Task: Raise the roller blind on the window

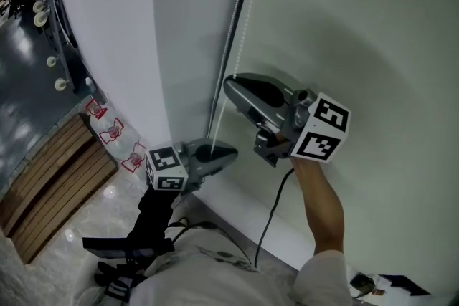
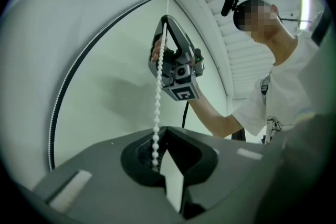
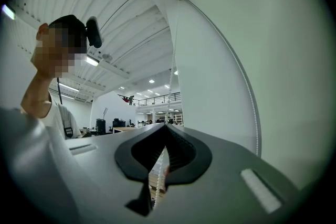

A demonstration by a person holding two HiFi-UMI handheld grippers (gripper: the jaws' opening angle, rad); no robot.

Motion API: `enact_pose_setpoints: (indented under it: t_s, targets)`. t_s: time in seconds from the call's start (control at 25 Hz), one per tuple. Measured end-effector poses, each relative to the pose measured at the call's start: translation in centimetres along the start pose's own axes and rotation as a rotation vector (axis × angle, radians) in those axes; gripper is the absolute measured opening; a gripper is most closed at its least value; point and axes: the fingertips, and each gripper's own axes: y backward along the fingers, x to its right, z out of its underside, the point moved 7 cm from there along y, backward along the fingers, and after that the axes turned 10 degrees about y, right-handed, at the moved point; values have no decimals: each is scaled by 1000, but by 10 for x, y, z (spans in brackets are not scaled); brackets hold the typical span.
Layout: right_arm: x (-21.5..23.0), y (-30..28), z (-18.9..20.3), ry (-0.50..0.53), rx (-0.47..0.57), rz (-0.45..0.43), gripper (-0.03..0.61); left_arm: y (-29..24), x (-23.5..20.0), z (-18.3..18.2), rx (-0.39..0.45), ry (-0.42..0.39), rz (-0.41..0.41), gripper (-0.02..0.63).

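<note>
A white bead chain (image 1: pixel 233 46) hangs down beside the edge of the white roller blind (image 1: pixel 122 46). My right gripper (image 1: pixel 228 86) is the upper one, shut on the chain at its tips. Lower down, my left gripper (image 1: pixel 219 151) is shut on the same chain. In the left gripper view the bead chain (image 2: pixel 157 107) runs taut from the right gripper (image 2: pixel 165 19) down into the left gripper (image 2: pixel 164 131), ending in its dark hollow. In the right gripper view the beads (image 3: pixel 154 189) show in the slit of the shut right gripper (image 3: pixel 167 126), with the blind (image 3: pixel 210 86) ahead.
A pale green wall (image 1: pixel 373 25) fills the right. A black cable (image 1: pixel 269 218) hangs from the right gripper. Wooden slats (image 1: pixel 50 175) and red-and-white markers (image 1: pixel 111 129) lie at lower left. A second strand of the chain (image 3: pixel 257 113) follows the blind's edge.
</note>
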Motion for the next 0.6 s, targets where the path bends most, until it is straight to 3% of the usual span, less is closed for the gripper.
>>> enact_pose_setpoints:
  t_s: [0.28,0.6]
  targets:
    - [-8,-2,24,-4,-74,-20,5,2,-1,-2,0,-9,2,-2]
    - [-27,8,93,-110,-198,-59,5,-2,1,-2,-18,-15,-15,-2]
